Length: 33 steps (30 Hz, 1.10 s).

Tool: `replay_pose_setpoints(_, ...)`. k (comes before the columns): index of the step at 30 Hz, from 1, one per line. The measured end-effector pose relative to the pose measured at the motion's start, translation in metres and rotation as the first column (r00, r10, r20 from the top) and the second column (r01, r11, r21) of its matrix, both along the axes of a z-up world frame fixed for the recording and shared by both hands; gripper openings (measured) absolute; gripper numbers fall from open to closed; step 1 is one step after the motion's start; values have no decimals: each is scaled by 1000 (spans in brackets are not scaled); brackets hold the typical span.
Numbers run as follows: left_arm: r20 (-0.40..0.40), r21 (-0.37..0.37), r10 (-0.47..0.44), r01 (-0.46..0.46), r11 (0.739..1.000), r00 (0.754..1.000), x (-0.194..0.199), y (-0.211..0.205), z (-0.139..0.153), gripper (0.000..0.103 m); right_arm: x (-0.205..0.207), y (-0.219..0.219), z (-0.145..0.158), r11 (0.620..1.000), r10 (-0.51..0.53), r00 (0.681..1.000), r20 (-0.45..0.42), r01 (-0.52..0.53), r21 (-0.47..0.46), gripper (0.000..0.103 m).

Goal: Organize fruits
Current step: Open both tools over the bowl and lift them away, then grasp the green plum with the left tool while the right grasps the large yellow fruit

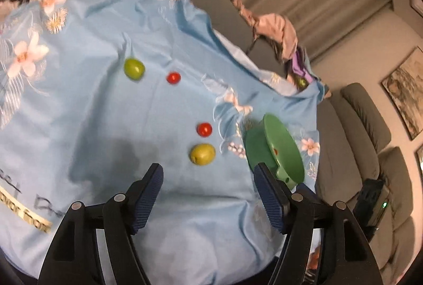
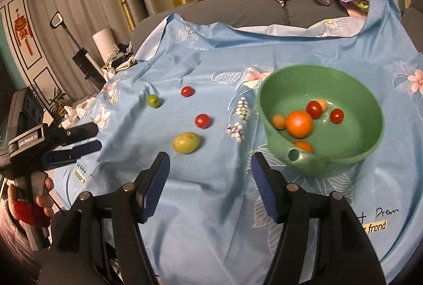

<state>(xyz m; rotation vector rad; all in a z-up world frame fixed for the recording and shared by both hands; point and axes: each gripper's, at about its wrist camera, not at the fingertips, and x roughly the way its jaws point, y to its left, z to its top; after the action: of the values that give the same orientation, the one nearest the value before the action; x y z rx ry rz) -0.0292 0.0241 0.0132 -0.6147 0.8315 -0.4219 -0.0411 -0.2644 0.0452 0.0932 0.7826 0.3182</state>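
We hold both the left gripper (image 1: 207, 189) and right gripper (image 2: 210, 179) jaws apart and empty — four fruits lie mid-cloth, the yellow-green one (image 2: 185, 142) nearest, the green bowl (image 2: 367, 152) toward the tablecloth's (image 2: 211, 205) right edge — seemingly ready to take it.

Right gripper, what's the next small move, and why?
Probably ease the right gripper forward and down over the nearest green fruit: it is open and empty, that fruit lies on the cloth just ahead of it, outside the green bowl.

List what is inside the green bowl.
The green bowl holds a large orange, two red cherry tomatoes, two small orange-yellow fruits, and another orange fruit partly hidden behind the near rim.
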Motion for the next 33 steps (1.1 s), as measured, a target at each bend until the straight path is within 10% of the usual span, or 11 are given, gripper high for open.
replay_pose_setpoints(5, 158, 1, -40, 40, 999, 987, -15, 5, 4, 79, -2, 14, -1, 999, 33, 999, -8, -33, -9, 64)
replay_pose_setpoints(25, 58, 287, -143, 121, 950, 988, -2, 10, -25, 82, 25, 52, -42, 993, 114, 983, -146, -119, -27, 65)
replay_pose_setpoints(33, 78, 446, -194, 140, 884, 978, 27, 20, -17, 82, 63, 68, -58, 986, 143, 974, -178, -156, -59, 65)
